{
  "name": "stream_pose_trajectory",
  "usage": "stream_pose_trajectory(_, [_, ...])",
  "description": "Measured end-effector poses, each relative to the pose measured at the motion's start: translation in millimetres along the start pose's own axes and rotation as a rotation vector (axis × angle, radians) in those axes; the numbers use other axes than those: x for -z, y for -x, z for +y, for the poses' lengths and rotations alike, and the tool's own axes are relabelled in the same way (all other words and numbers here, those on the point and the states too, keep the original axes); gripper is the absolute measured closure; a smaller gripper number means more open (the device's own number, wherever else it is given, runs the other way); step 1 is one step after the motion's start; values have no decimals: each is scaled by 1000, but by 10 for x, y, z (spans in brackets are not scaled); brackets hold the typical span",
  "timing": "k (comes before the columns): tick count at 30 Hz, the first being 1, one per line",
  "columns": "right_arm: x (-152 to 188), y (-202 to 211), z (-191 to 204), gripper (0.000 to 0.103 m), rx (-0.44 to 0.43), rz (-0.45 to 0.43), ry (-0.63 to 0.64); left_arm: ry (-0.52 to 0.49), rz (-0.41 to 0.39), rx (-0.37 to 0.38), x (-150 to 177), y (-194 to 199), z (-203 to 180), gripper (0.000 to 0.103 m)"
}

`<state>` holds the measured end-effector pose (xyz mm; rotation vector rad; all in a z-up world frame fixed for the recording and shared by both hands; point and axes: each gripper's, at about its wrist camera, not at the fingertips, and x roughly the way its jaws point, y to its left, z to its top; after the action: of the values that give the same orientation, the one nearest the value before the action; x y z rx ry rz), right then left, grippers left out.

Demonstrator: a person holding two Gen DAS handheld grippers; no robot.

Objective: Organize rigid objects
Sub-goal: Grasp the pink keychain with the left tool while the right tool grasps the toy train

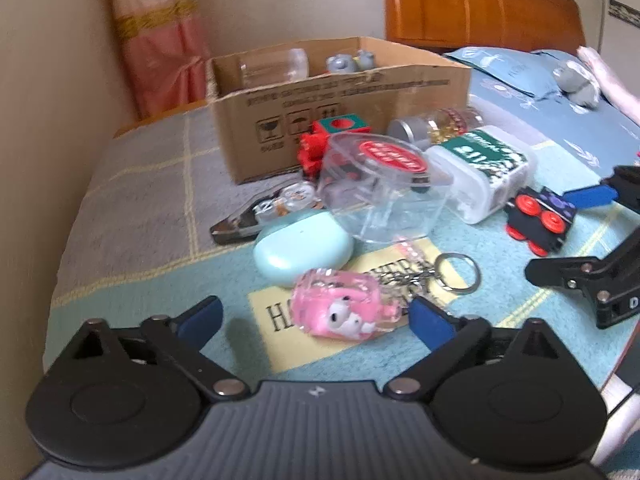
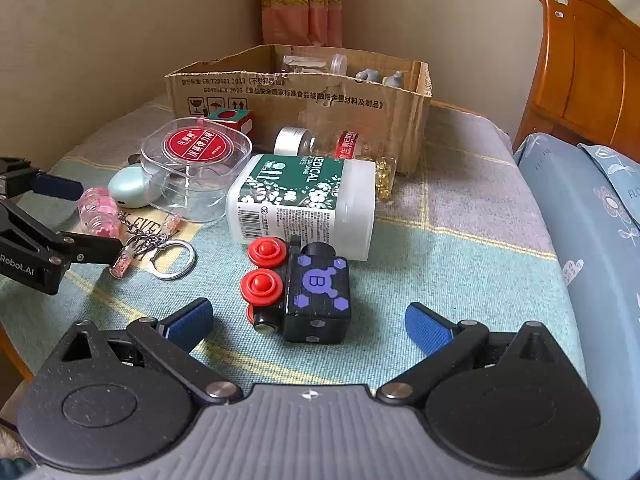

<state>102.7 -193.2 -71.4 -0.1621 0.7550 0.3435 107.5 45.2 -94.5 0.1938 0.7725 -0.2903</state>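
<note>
A pink charm keychain lies on the bedspread between the fingers of my left gripper. The gripper stands open, and its pads are clear of the charm. A black toy train with red wheels sits between the fingers of my right gripper, which is open too and not touching it. Behind them lie a clear tub with a red label, a white swab box with a green label, a mint case and a silver-lidded jar. A cardboard box at the back holds a clear jar and grey figures.
A red and green cube leans by the box front. A dark flat item lies left of the mint case. A wall runs along the left, a wooden headboard and a blue pillow on the right.
</note>
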Motion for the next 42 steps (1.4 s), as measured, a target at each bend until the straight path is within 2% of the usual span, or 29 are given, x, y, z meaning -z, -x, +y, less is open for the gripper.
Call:
stream_pose_trajectory(2, [3, 1, -5, 0, -2, -3, 2, -4, -2, 30, -20, 2, -4, 23])
stream_pose_trajectory(8, [-3, -3, -7, 0, -6, -2, 7, 20, 0, 85, -29, 9, -10, 44])
stream_pose_trajectory(11, [-40, -13, 6, 1, -12, 10, 16, 6, -4, 85, -39, 3, -32, 47])
stream_pose_trajectory(15, [-107, -25, 24, 17, -26, 9, 21, 15, 1, 91, -52, -19, -23, 47])
stream_pose_trajectory(17, [-132, -27, 33, 23, -32, 9, 23, 15, 2, 90, -55, -14, -19, 52])
stream_pose_trajectory(20, [-150, -25, 47, 33, -39, 14, 35, 15, 12, 94, -70, -13, -9, 53])
stream_pose_trajectory(22, [-159, -8, 65, 47, -33, 21, 57, 11, 19, 95, -76, -11, -14, 53])
stream_pose_trajectory(35, [-237, 239, -33, 48, -70, 49, 172, -62, 35, 129, -244, 270, -99, 53])
stream_pose_trajectory(42, [-354, 383, -108, 48, -114, 48, 218, -143, 32, 116, -450, 462, -181, 53])
